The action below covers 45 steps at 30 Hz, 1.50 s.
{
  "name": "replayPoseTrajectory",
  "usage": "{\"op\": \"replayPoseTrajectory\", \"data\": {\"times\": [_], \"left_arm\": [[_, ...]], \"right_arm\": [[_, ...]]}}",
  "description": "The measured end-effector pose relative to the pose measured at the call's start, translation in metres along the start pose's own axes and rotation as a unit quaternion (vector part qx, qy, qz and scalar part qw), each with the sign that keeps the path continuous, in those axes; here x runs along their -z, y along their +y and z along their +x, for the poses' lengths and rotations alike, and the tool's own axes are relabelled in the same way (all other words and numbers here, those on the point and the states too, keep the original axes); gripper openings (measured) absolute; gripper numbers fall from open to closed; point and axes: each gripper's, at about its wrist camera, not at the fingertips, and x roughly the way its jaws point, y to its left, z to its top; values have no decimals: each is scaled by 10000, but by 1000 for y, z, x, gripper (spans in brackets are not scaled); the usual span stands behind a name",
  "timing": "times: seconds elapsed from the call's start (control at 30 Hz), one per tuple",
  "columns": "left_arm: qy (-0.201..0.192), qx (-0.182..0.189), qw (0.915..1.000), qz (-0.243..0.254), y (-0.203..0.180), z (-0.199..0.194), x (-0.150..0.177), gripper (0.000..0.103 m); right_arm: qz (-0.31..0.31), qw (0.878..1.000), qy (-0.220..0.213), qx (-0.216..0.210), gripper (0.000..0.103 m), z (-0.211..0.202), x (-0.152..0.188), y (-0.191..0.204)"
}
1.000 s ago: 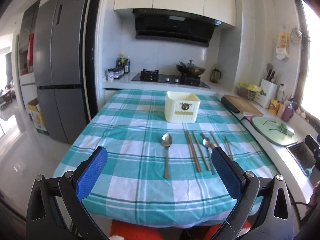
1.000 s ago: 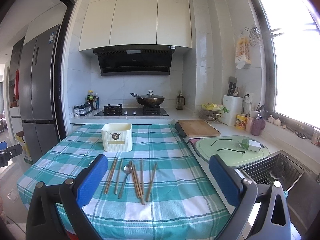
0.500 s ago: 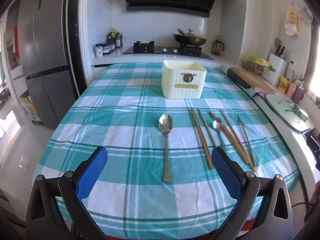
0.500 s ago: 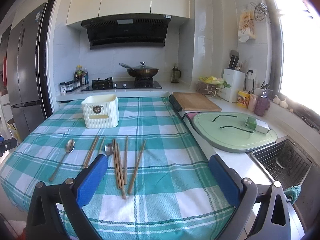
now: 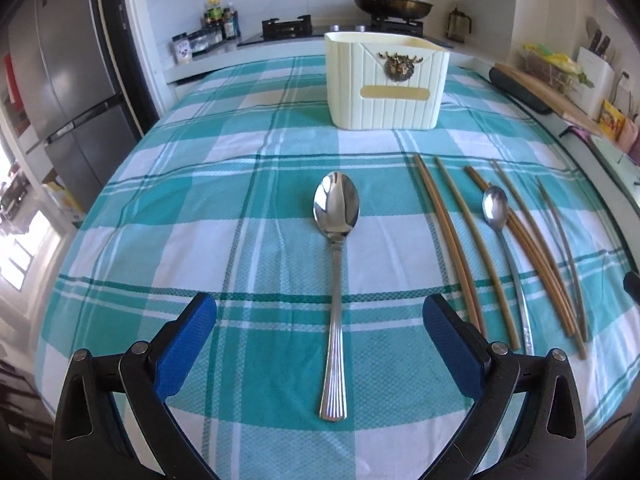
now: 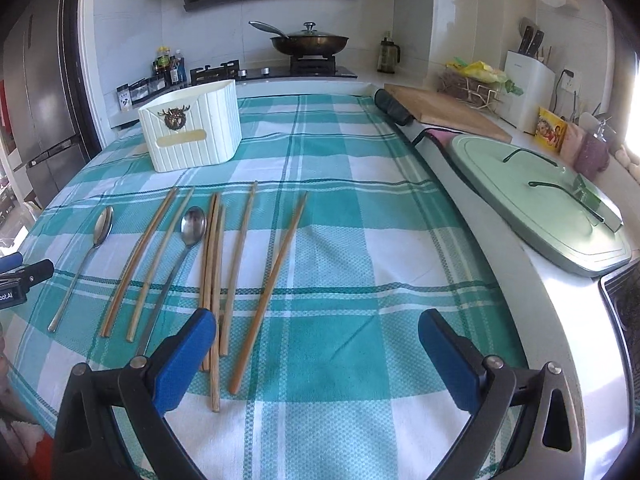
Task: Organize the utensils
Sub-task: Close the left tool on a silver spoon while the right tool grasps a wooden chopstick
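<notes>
A large steel spoon (image 5: 335, 248) lies lengthwise on the teal checked tablecloth (image 5: 200, 200), its handle end between the blue pads of my open left gripper (image 5: 320, 320). To its right lie several wooden chopsticks (image 5: 448, 236) and a smaller spoon (image 5: 496, 216). A cream utensil holder (image 5: 386, 84) stands behind them. In the right wrist view my right gripper (image 6: 318, 334) is open and empty, hovering just right of the chopsticks (image 6: 276, 272); the small spoon (image 6: 192, 226), large spoon (image 6: 100, 226) and holder (image 6: 192, 124) are to the left.
A green lid (image 6: 532, 200) covers the counter on the right, beside a sink (image 6: 624, 300). A wooden cutting board (image 6: 444, 110), knife block (image 6: 528, 92) and a stove with a wok (image 6: 308, 42) are behind. A fridge (image 5: 68, 68) stands left. My left gripper's tip (image 6: 20, 272) shows at the left edge.
Both grippers have come forward and lower toward the table. The large spoon now sits between the left pads; the right gripper is nearer the chopsticks. Both stayed open.
</notes>
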Motion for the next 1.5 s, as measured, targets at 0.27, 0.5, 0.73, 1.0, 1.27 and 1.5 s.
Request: {"op": "replayPoseTrajectory", "data": {"times": [0.27,0.5,0.73,1.0,1.27,1.5], "left_arm": [[160,-81,9998,25,0,21,-5,103],[242,-130,9996,-31,2,38,-9,103],[433,-198,9988,75,-4,59,-6,103],[495,-410,9976,273,11,67,-6,103],[836,-145,9948,560,30,78,-19,103],[926,-135,9935,649,7,104,-49,103]], "right_arm": [[-5,9995,293,-95,103,21,-11,2],[81,9983,513,-267,101,35,-21,2],[321,9894,1196,-762,64,76,-35,3],[-382,9859,1493,-648,17,108,-38,23],[-273,9776,1931,-792,20,109,-43,-10],[-449,9744,2039,-832,25,136,-68,-1]]}}
